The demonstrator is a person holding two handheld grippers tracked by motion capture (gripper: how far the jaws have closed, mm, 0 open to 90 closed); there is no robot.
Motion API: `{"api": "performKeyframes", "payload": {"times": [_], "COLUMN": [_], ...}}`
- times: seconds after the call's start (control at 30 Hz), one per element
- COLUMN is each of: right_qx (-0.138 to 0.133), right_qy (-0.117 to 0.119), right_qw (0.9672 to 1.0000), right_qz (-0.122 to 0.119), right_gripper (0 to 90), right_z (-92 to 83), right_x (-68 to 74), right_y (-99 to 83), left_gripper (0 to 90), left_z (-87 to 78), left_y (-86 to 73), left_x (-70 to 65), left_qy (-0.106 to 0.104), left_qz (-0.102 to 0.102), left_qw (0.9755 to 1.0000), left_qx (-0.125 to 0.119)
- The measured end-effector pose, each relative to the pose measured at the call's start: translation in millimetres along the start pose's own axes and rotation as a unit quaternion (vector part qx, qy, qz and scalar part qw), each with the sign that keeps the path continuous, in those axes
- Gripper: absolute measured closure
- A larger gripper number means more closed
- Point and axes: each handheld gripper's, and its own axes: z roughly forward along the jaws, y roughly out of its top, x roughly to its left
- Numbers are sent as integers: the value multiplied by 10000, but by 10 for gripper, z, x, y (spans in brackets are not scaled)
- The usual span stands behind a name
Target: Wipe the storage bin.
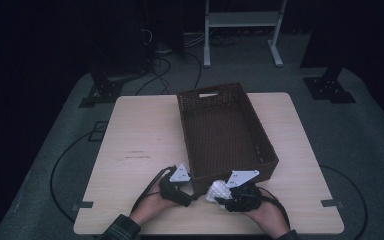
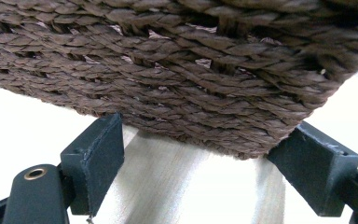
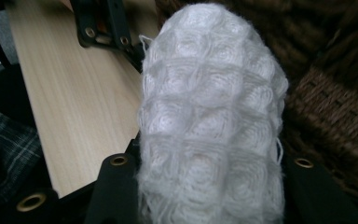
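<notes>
A brown woven basket (image 1: 220, 127) stands in the middle of the wooden table (image 1: 140, 135), its near end towards me. My left gripper (image 1: 189, 194) is at the basket's near left corner. In the left gripper view its jaws stand wide apart, tips against the lower edge of the woven wall (image 2: 177, 70), and I see no pinch on it. My right gripper (image 1: 223, 198) is shut on a white knitted roll of cloth (image 1: 215, 190), held just in front of the basket's near wall. The cloth (image 3: 209, 107) bulges up between both jaws in the right gripper view.
The basket's inside looks empty and its far wall has a handle slot (image 1: 208, 94). Bare tabletop lies to the left and right of the basket. A plaid sleeve (image 3: 4, 135) and the left gripper (image 3: 105, 28) show beyond the cloth. A white stand (image 1: 242, 20) is on the floor behind.
</notes>
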Motion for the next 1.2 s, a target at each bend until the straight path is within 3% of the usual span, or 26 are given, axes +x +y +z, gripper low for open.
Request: {"api": "performKeyframes", "payload": {"times": [0.43,0.63,1.07,1.2], "right_qx": [-470,-397,25,270], "right_qy": [25,63,175,164], "right_qw": [9988,9991,9998,9994], "right_qz": [-147,-133,-111,-138], "right_gripper": [554,554,554,554], "right_z": [-247,-198,103,249], "right_x": [75,70,63,57], "right_y": [207,204,97,36], "left_gripper": [175,175,175,175], "left_z": [1,0,0,0], "left_y": [-1,-1,0,0], "left_x": [0,0,0,0], "left_qy": [1,0,2,2], "left_qz": [0,5,3,4], "left_qw": [10000,10000,10000,10000], "left_qx": [-7,-1,3,2]}}
